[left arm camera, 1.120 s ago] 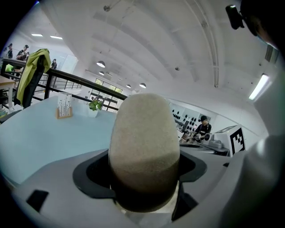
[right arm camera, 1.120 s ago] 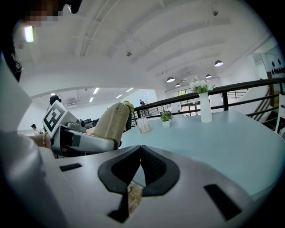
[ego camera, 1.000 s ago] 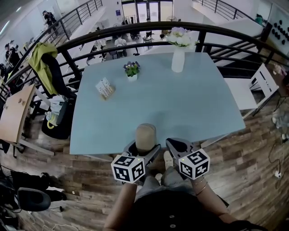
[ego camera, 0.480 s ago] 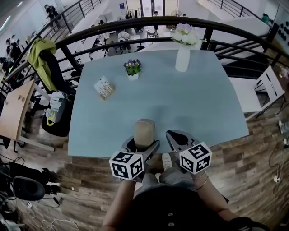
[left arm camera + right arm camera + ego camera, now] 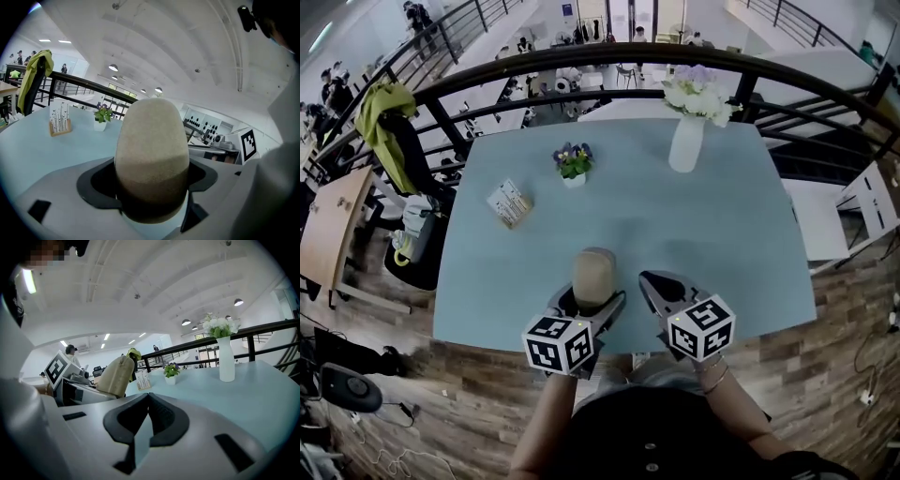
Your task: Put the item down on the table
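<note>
A beige, rounded felt-like item (image 5: 593,272) stands up between the jaws of my left gripper (image 5: 589,305), which is shut on its darker lower part. In the left gripper view the item (image 5: 152,154) fills the middle and hides the fingertips. It hangs over the near edge of the pale blue table (image 5: 703,234); whether it touches the tabletop I cannot tell. My right gripper (image 5: 661,286) sits just right of it, shut with nothing between its pads (image 5: 146,420). From the right gripper view the item (image 5: 115,376) leans at the left.
A white vase of flowers (image 5: 685,141) stands at the table's far right, a small potted plant (image 5: 573,164) at far middle, a card holder (image 5: 510,202) at left. A black railing (image 5: 609,56) runs behind. A chair with a green jacket (image 5: 384,122) stands left.
Both grippers and the beige item have shifted a little forward over the table's near edge. The left gripper's hold has not changed, and the right stays shut.
</note>
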The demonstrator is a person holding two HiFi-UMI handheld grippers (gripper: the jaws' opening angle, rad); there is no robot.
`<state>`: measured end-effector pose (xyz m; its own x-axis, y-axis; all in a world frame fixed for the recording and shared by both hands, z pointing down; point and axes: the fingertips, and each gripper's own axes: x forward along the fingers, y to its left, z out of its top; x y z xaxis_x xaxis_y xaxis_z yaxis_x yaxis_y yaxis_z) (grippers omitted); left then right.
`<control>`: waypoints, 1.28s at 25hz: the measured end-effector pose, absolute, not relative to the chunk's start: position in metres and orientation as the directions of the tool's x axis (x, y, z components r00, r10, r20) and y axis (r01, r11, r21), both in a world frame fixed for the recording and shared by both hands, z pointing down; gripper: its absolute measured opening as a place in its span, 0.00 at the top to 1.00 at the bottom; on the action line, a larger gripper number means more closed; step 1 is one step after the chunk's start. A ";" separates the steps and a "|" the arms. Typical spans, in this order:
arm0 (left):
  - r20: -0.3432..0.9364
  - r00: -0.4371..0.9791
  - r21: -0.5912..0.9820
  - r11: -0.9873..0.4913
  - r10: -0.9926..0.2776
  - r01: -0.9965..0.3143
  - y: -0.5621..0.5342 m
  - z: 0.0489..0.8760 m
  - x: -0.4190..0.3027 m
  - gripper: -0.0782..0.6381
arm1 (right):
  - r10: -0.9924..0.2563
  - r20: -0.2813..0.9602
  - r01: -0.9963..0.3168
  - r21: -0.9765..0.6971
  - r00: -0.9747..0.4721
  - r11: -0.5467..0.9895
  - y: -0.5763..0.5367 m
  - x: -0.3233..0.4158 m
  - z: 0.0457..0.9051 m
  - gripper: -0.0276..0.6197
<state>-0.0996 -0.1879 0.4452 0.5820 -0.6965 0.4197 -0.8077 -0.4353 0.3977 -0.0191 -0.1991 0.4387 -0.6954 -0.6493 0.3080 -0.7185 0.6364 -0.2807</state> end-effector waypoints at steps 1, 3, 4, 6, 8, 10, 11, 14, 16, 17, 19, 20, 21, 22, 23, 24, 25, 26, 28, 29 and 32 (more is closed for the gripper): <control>0.419 0.576 0.396 -0.430 -0.702 -0.811 -0.194 0.444 -0.099 0.33 | -0.643 0.307 -0.712 -0.282 -0.702 0.643 -0.205 -0.019 0.438 0.95; 0.416 0.566 0.394 -0.420 -0.712 -0.818 -0.204 0.441 -0.097 0.33 | -0.630 0.303 -0.699 -0.285 -0.715 0.655 -0.216 -0.019 0.437 0.95; 0.416 0.561 0.392 -0.415 -0.716 -0.821 -0.208 0.441 -0.096 0.33 | -0.624 0.300 -0.692 -0.287 -0.722 0.663 -0.220 -0.019 0.436 0.95; 0.416 0.548 0.389 -0.403 -0.725 -0.828 -0.216 0.441 -0.093 0.33 | -0.611 0.294 -0.678 -0.287 -0.735 0.677 -0.229 -0.017 0.435 0.95; 0.416 0.538 0.389 -0.391 -0.733 -0.834 -0.223 0.442 -0.091 0.33 | -0.602 0.289 -0.667 -0.287 -0.744 0.687 -0.236 -0.015 0.435 0.95; 0.415 0.530 0.388 -0.383 -0.739 -0.838 -0.230 0.443 -0.088 0.33 | -0.594 0.288 -0.660 -0.288 -0.751 0.694 -0.244 -0.012 0.435 0.95; 0.415 0.527 0.388 -0.380 -0.742 -0.840 -0.234 0.443 -0.087 0.33 | -0.590 0.289 -0.656 -0.288 -0.754 0.698 -0.247 -0.011 0.435 0.95; 0.415 0.519 0.391 -0.368 -0.748 -0.844 -0.243 0.444 -0.084 0.33 | -0.578 0.295 -0.648 -0.290 -0.761 0.704 -0.254 -0.007 0.437 0.95; 0.417 0.515 0.393 -0.363 -0.749 -0.845 -0.249 0.446 -0.081 0.33 | -0.575 0.298 -0.646 -0.293 -0.762 0.705 -0.259 -0.004 0.440 0.95; 0.418 0.515 0.394 -0.361 -0.749 -0.845 -0.251 0.447 -0.080 0.33 | -0.573 0.300 -0.646 -0.295 -0.762 0.704 -0.261 -0.002 0.442 0.95; 0.422 0.514 0.399 -0.356 -0.747 -0.845 -0.254 0.449 -0.077 0.33 | -0.569 0.307 -0.645 -0.299 -0.763 0.703 -0.263 0.001 0.445 0.95; 0.424 0.514 0.400 -0.355 -0.745 -0.845 -0.255 0.451 -0.076 0.33 | -0.566 0.312 -0.645 -0.300 -0.763 0.703 -0.263 0.002 0.447 0.95; 0.427 0.515 0.402 -0.355 -0.743 -0.844 -0.256 0.453 -0.074 0.33 | -0.565 0.318 -0.646 -0.300 -0.762 0.702 -0.264 0.003 0.449 0.95; 0.430 0.517 0.403 -0.356 -0.740 -0.843 -0.256 0.454 -0.073 0.33 | -0.564 0.322 -0.647 -0.299 -0.761 0.702 -0.265 0.004 0.451 0.95; 0.433 0.519 0.403 -0.357 -0.737 -0.843 -0.257 0.456 -0.072 0.33 | -0.563 0.325 -0.648 -0.299 -0.760 0.701 -0.266 0.004 0.453 0.95; 0.436 0.520 0.404 -0.357 -0.735 -0.842 -0.258 0.458 -0.072 0.33 | -0.563 0.327 -0.649 -0.300 -0.759 0.700 -0.266 0.005 0.454 0.95; 0.438 0.521 0.404 -0.358 -0.732 -0.842 -0.260 0.459 -0.072 0.33 | -0.564 0.328 -0.650 -0.301 -0.758 0.698 -0.268 0.004 0.456 0.95; 0.440 0.523 0.405 -0.359 -0.730 -0.841 -0.261 0.460 -0.073 0.33 | -0.566 0.329 -0.652 -0.302 -0.756 0.696 -0.269 0.004 0.456 0.95; 0.446 0.528 0.407 -0.362 -0.723 -0.839 -0.264 0.461 -0.073 0.33 | -0.571 0.330 -0.657 -0.306 -0.752 0.689 -0.272 0.003 0.457 0.95; 0.451 0.531 0.408 -0.364 -0.717 -0.837 -0.265 0.463 -0.074 0.33 | -0.573 0.331 -0.660 -0.309 -0.749 0.685 -0.273 0.003 0.458 0.95; 0.470 0.536 0.407 -0.366 -0.701 -0.837 -0.265 0.470 -0.079 0.33 | -0.578 0.341 -0.670 -0.318 -0.741 0.671 -0.276 0.000 0.463 0.95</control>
<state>-0.0790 -0.2652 0.4697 0.5358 -0.7013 0.4703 -0.8367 -0.3661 0.4074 -0.0001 -0.2757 0.4630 -0.7412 -0.5783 0.3410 -0.6698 0.6711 -0.3178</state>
